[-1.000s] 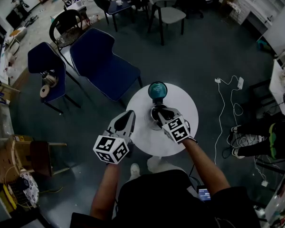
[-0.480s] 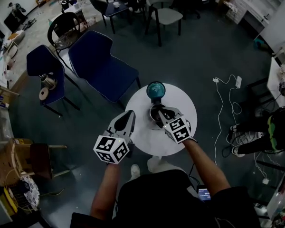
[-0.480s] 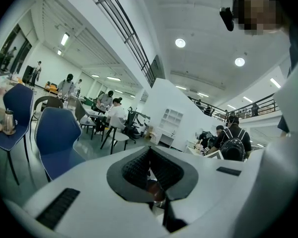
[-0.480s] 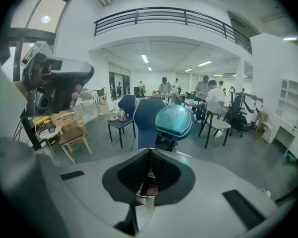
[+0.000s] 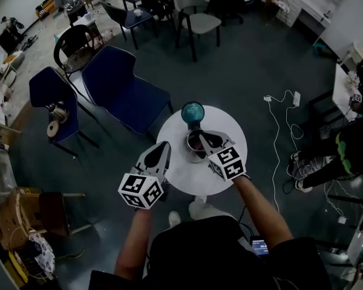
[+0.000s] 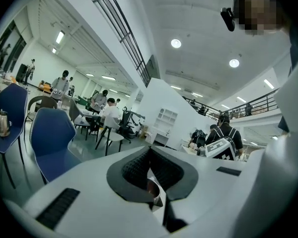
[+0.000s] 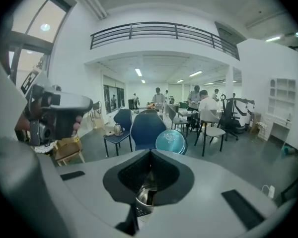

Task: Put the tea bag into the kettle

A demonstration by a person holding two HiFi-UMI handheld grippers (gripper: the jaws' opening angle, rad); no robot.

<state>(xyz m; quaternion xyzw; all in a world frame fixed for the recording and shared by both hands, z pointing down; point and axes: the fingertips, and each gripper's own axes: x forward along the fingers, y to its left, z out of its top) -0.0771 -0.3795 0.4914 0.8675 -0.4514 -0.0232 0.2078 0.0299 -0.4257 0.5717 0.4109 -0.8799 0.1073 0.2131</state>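
Round white table (image 5: pixel 231 127) seen from above, with both grippers directed at the kettle (image 5: pixel 194 148), which stands open-topped near the table's centre. The teal lid (image 5: pixel 192 111), judged to belong to the kettle, lies apart from it at the far edge.

Change: half a second ago the right gripper (image 5: pixel 204 139) covered most of the kettle's mouth. Now its tips sit at the right side of the rim and more of the dark opening is exposed, which suggests a slight withdrawal, though the head camera has also shifted. The left gripper (image 5: pixel 165 145) keeps its place at the near-left edge, beside the kettle and not touching it.

Jaw state: in the right gripper view the jaws are closed together, with the kettle's metal rim (image 7: pixel 145 198) directly below them. Nothing distinct can be made out between the pads. The left gripper view likewise shows closed, empty jaws, with the rim (image 6: pixel 154 191) visible beyond them.

Contents: the kettle's interior is dark with a reddish tint. The tea bag cannot be picked out in any view. Since no bag lies on the table or hangs from either gripper, it is judged to be already inside the kettle, and the placing step is at or near completion.
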